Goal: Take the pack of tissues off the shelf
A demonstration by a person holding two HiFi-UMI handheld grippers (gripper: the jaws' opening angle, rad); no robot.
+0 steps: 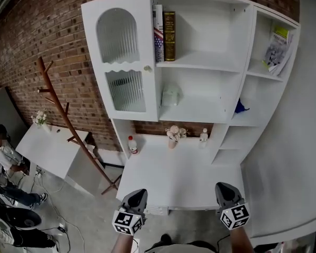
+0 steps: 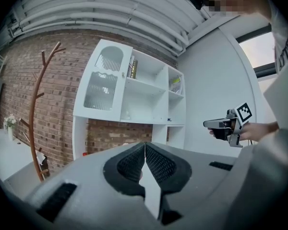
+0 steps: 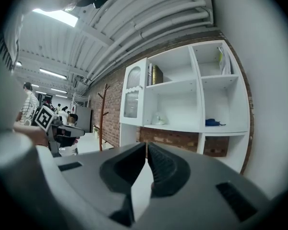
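Both grippers are low at the near edge of the desk [image 1: 179, 175]: left gripper [image 1: 138, 195] at 7 o'clock, right gripper [image 1: 225, 188] at 5 o'clock. The forearms are cut off by the bottom of the head view. Both sets of jaws are pressed together with nothing between them.

The pack of tissues [image 1: 170, 95] is on the middle shelf of the white shelf unit [image 1: 197, 108], at 12 o'clock from the grippers and well apart from both. It's a pale pack on white backing, so its outline is hard to make out and no print is legible. In the left gripper view it's only a faint lump.

Books [image 1: 164, 33] stand upright on the shelf above it. At 3 o'clock of the pack, in the next compartment, a blue item [image 1: 240, 107] is half hidden by the divider; I can't tell what it is. At 9 o'clock, the ribbed glass door [image 1: 124, 62] blurs whatever is behind it.

At the back of the desk: white-and-red bottle [image 1: 132, 145], flower vase [image 1: 173, 136], small bottle [image 1: 204, 136].
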